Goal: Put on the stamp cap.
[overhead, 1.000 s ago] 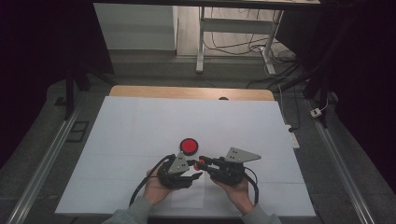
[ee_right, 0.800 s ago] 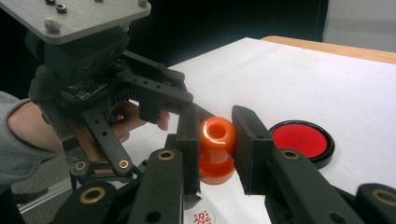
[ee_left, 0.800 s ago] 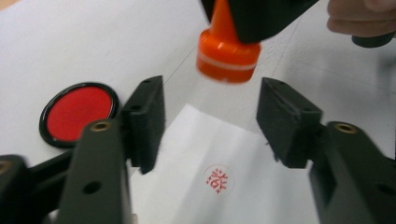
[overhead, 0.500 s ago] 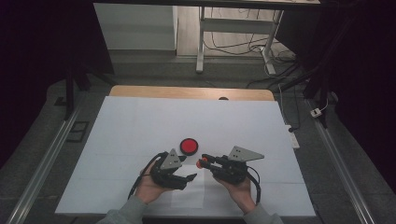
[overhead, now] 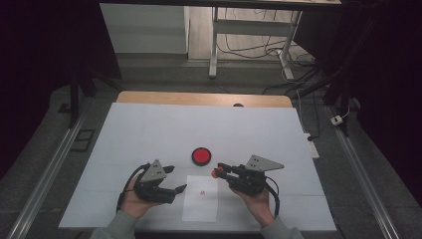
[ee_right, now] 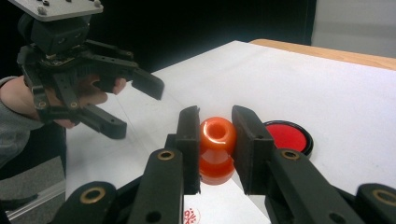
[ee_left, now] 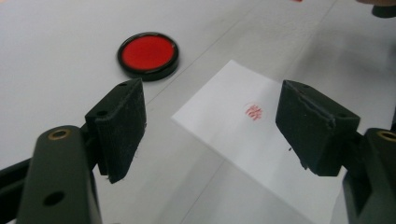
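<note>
1. Two grippers sit over the near half of the white table (overhead: pixel 149 129), with a sheet of paper (overhead: pixel 200 199) lying between them.
2. We see the right gripper (overhead: pixel 219 170) clamped on an orange stamp (ee_right: pixel 216 148); its jaws press the stamp's waist from both sides, and the stamp stands upright between them.
3. In the high view the stamp (overhead: pixel 217 173) hangs above the paper's far right corner, lifted clear of the sheet.
4. A red mark (ee_left: pixel 253 111) is already printed near the middle of the paper.
5. The left gripper (ee_left: pixel 210 121) is spread wide and empty, with the paper's far-left corner lying between its jaws.
6. The red ink pad (overhead: pixel 201 156), round and black-rimmed, lies just beyond the paper's far edge, to the left of the stamp and ahead of it.
7. We judge the right hand (overhead: pixel 256 199) nearer to both pad and paper, so a re-inking or another press would fall to it.
8. Compared with a second ago, the two grippers have drawn apart: they were nearly touching over the paper, and the left one has swung out to the left and opened.
</note>
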Available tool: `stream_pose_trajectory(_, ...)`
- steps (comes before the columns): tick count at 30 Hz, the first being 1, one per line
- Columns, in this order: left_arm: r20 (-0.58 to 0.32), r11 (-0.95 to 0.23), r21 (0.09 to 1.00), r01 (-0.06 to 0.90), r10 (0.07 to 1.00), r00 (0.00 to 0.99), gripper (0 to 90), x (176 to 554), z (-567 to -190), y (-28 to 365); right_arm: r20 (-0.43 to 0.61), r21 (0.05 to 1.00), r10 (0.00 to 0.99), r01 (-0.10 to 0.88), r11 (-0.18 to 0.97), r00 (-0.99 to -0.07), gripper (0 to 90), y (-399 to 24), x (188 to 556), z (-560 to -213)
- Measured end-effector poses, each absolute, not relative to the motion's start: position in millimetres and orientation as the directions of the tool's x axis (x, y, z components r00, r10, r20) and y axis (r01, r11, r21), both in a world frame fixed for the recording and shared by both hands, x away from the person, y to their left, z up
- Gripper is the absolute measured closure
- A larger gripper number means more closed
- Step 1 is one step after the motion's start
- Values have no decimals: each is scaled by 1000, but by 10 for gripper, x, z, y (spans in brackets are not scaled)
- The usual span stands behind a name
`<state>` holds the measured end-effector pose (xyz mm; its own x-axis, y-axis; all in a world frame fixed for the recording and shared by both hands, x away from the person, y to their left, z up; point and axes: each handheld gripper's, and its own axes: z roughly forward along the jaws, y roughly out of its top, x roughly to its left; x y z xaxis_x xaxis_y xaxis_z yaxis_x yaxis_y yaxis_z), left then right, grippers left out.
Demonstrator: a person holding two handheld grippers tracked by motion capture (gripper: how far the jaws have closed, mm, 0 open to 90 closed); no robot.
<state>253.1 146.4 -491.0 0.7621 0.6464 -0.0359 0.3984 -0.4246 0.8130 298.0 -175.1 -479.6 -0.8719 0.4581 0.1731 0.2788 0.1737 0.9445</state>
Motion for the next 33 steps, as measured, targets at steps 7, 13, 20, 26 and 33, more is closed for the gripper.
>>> stream_pose_trajectory(7, -43, -391, 822, 415, 683, 729, 254, 2439, -4948, 1729, 174, 945, 463, 280, 171, -869, 725, -1775, 2991, -4796)
stream_pose_trajectory(13, -54, -369, 819, 440, 714, 698, 257, 2349, -5018, 1931, 173, 945, 467, 280, 171, -867, 725, -1787, 2997, -4793)
stream_pose_trajectory(20, -59, -349, 817, 460, 741, 669, 258, 2256, -5076, 2139, 169, 945, 473, 278, 171, -865, 725, -1808, 3010, -4792)
stream_pose_trajectory(26, -75, -331, 817, 472, 752, 655, 258, 2242, -5103, 2228, 167, 945, 477, 278, 171, -863, 725, -1820, 3021, -4790)
stream_pose_trajectory(33, -71, -339, 814, 472, 748, 660, 258, 2255, -5107, 2209, 167, 946, 483, 277, 167, -860, 725, -1831, 3034, -4786)
